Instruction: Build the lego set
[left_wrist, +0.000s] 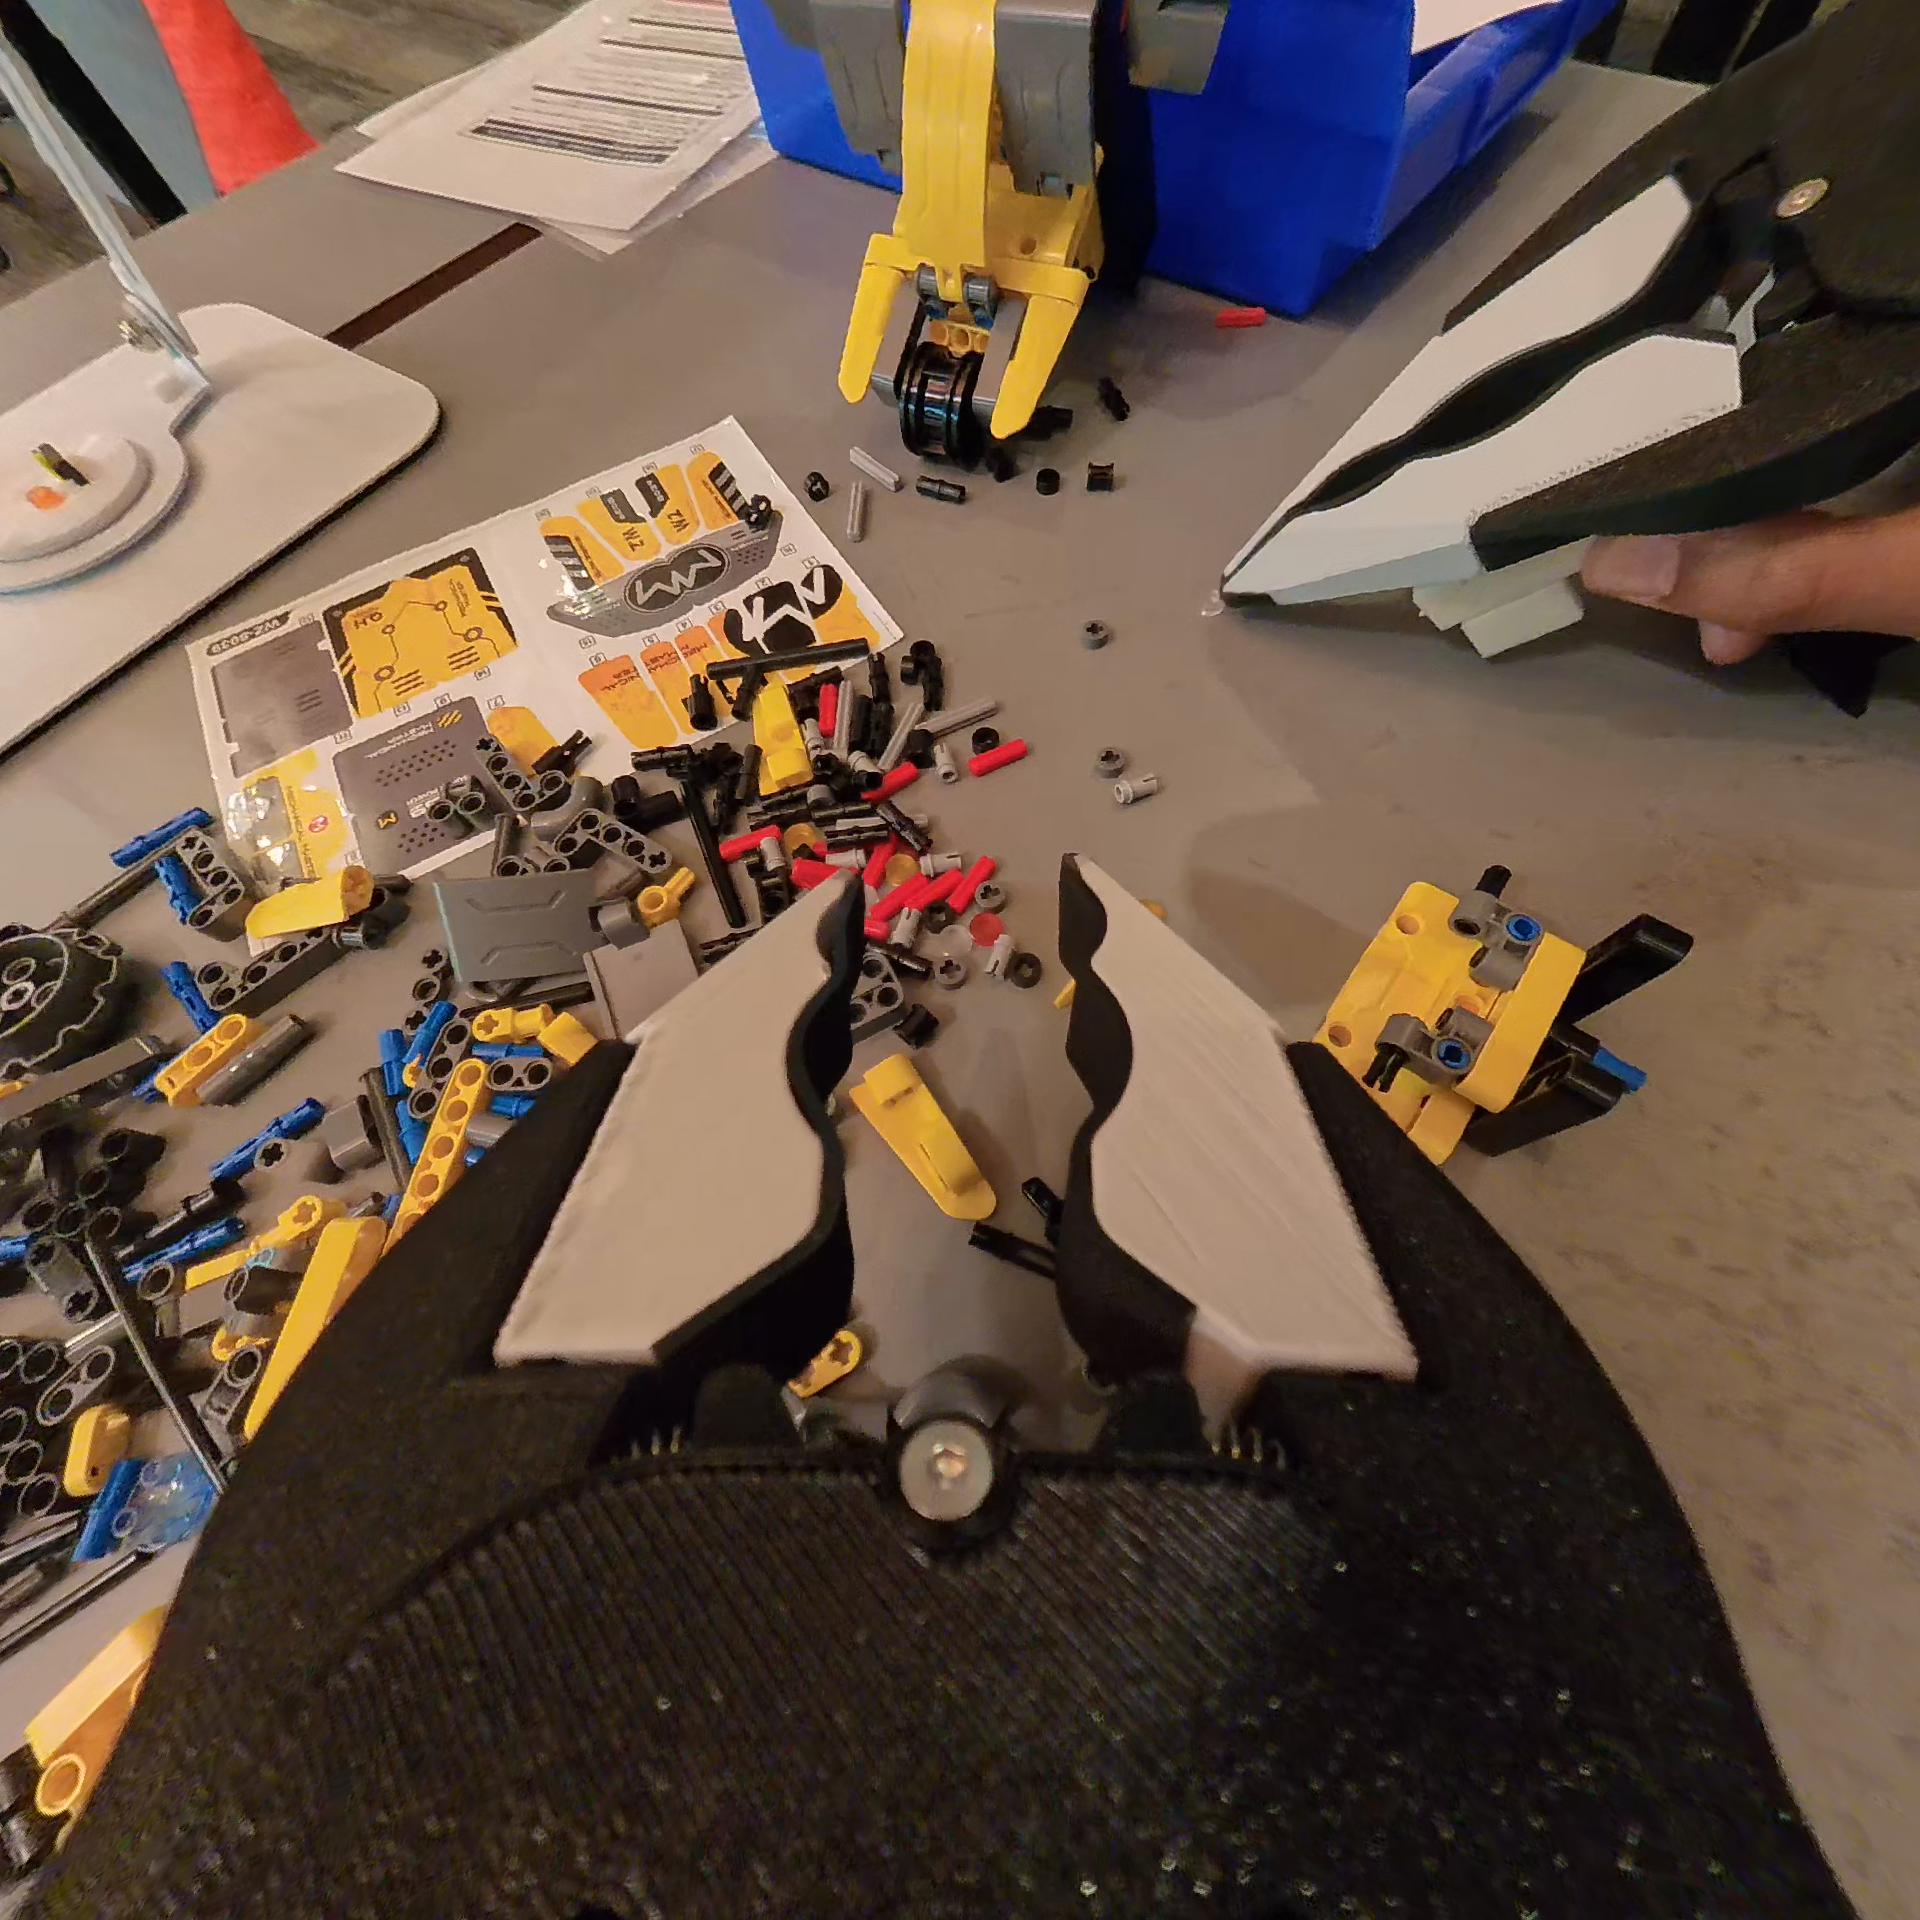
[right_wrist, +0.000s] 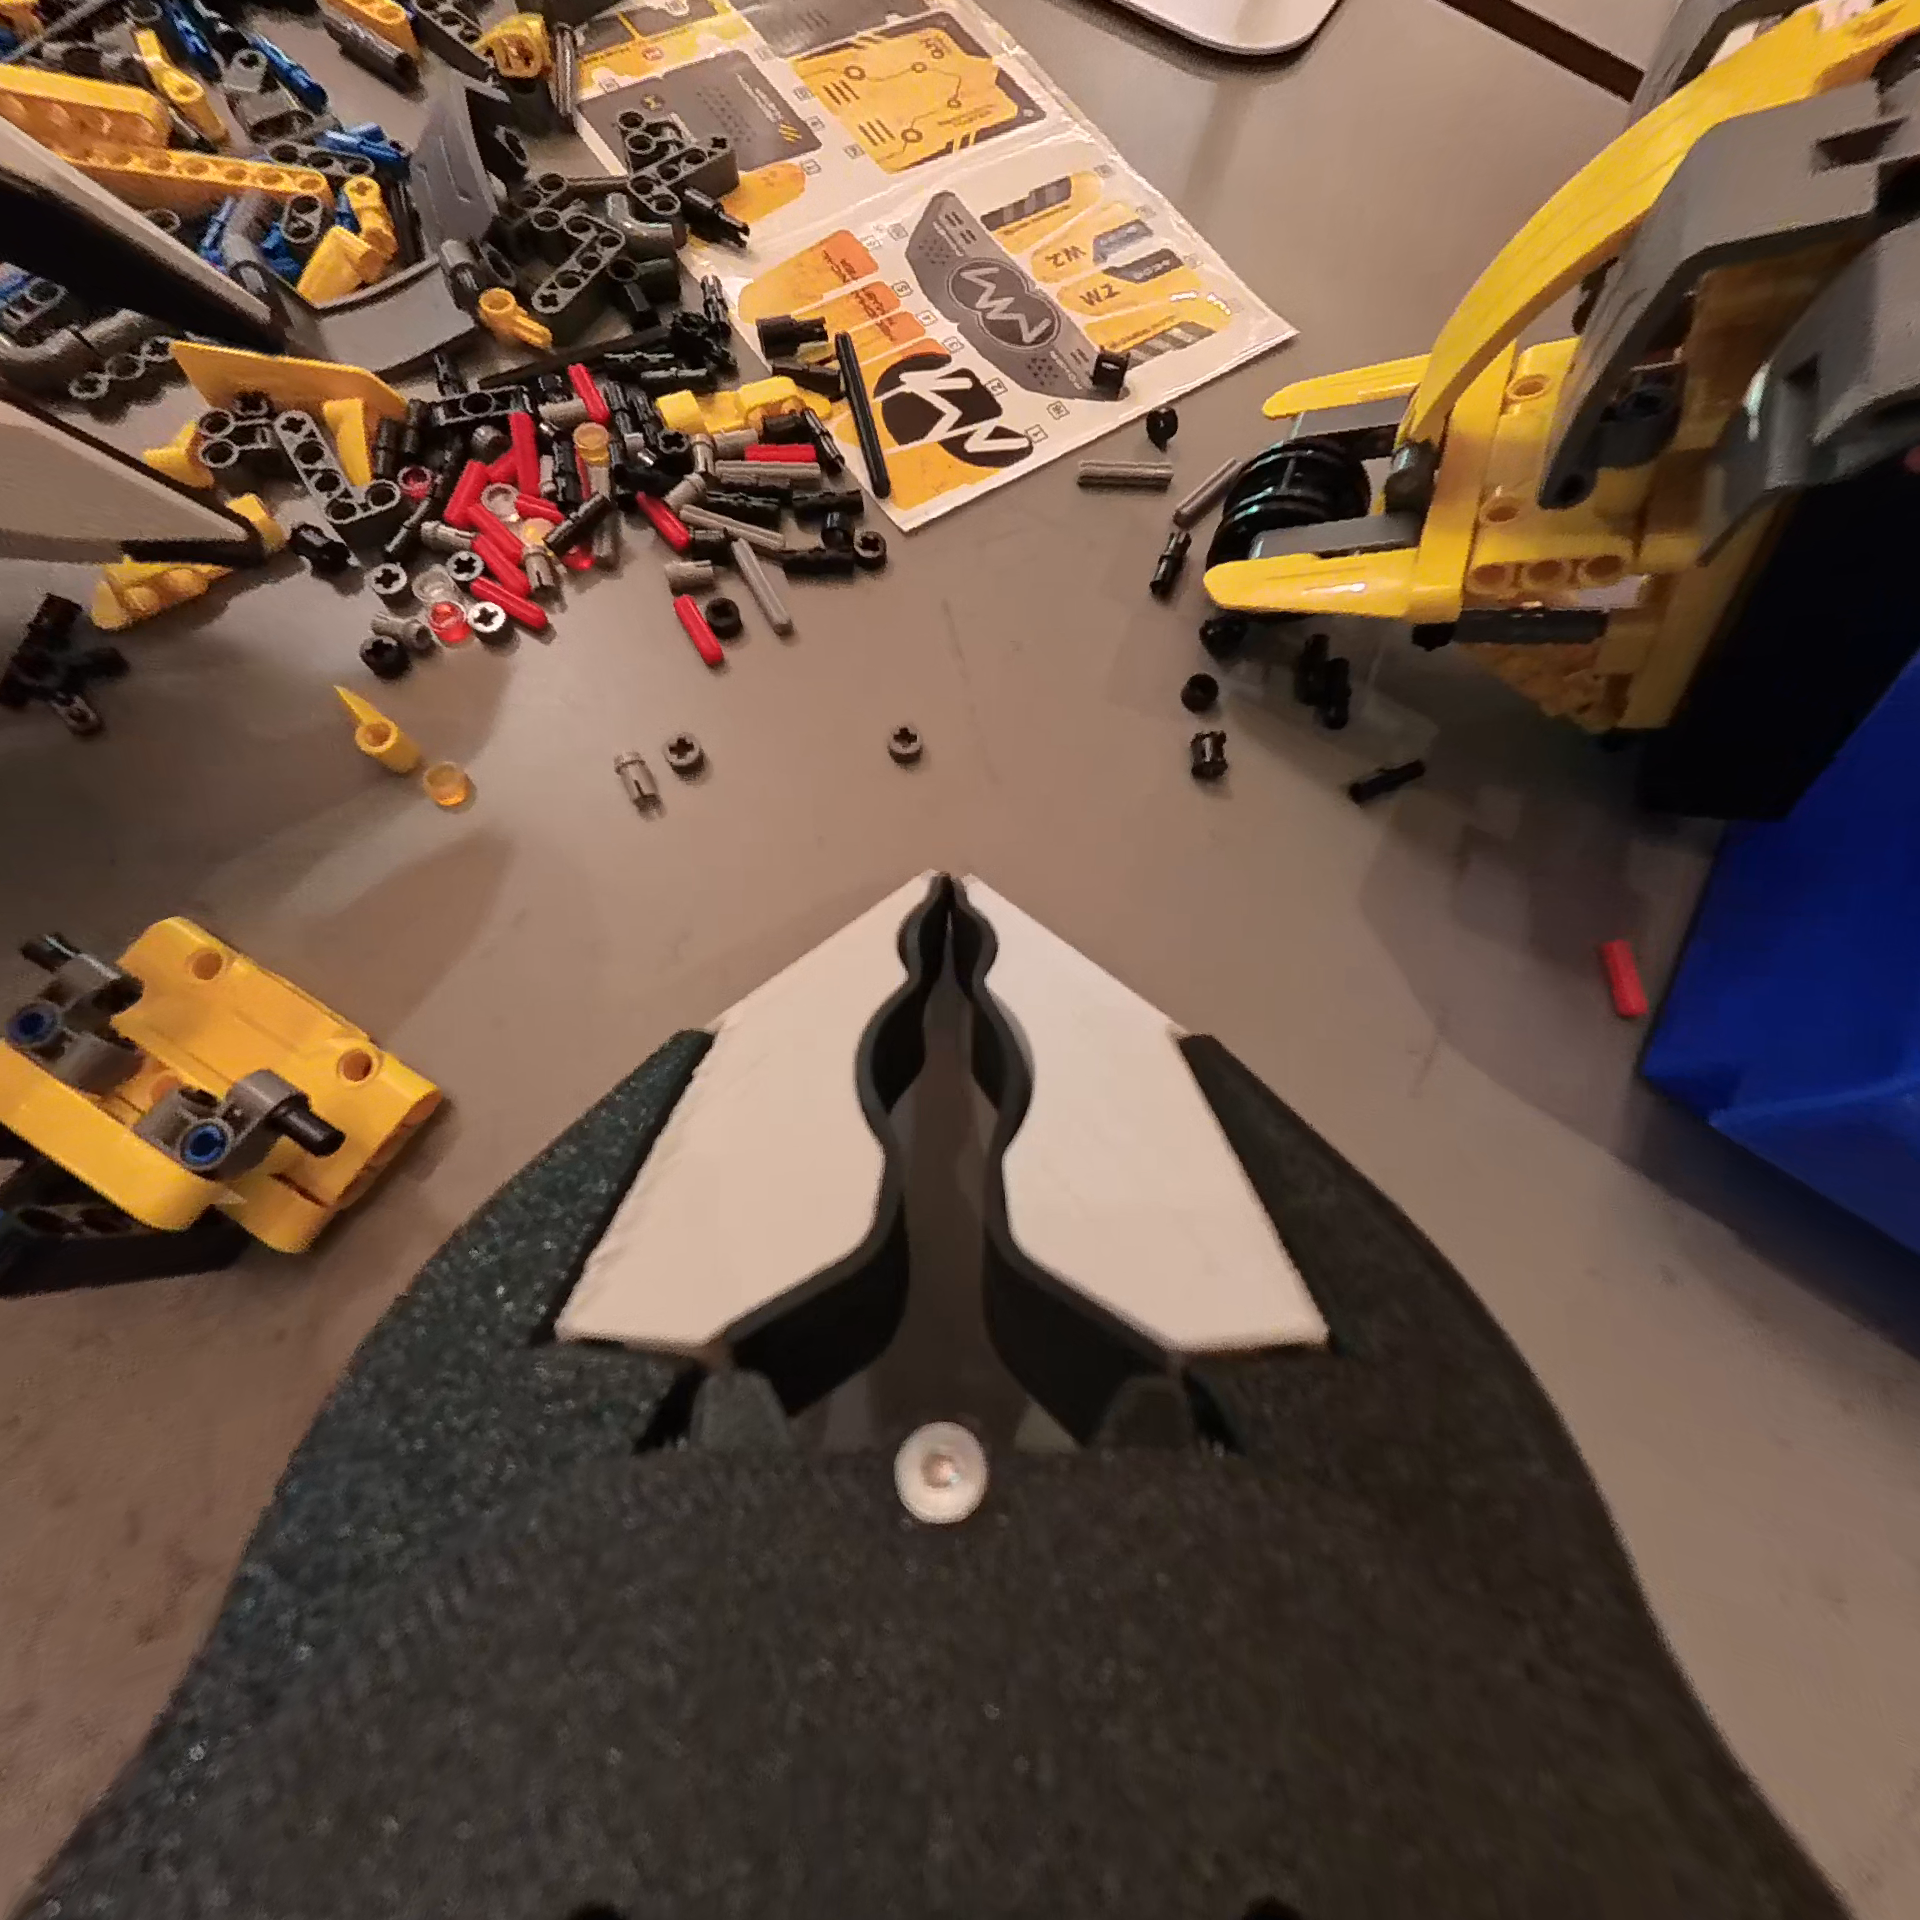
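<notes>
My left gripper (left_wrist: 958, 878) is open with nothing between its pads. It hovers over the near edge of a heap of small red, grey and black pins and bushes (left_wrist: 894, 831). A yellow wedge piece (left_wrist: 925, 1132) lies on the table below its fingers. My right gripper (right_wrist: 948, 881) is shut, tips together, with nothing visible between them, above bare grey table (right_wrist: 1143, 831). It also shows in the left wrist view (left_wrist: 1231, 592), held by a hand (left_wrist: 1745, 592). A lone grey bush (right_wrist: 906, 745) lies just ahead of it. The heap shows in the right wrist view (right_wrist: 540, 499).
A small yellow sub-assembly (left_wrist: 1455, 997) lies right of my left gripper. A larger yellow and grey model (left_wrist: 977, 260) leans against a blue bin (left_wrist: 1299, 156). A sticker sheet (left_wrist: 540, 644), more beams at left (left_wrist: 260, 1143), papers (left_wrist: 582, 114) and a white stand base (left_wrist: 208, 436) also lie about. The left gripper's tips are roughly 12 centimetres from the right gripper's. From the right gripper's tips to the lone grey bush (right_wrist: 906, 745) is close to 4 centimetres. Look for it in the left wrist view (left_wrist: 1095, 631) too.
</notes>
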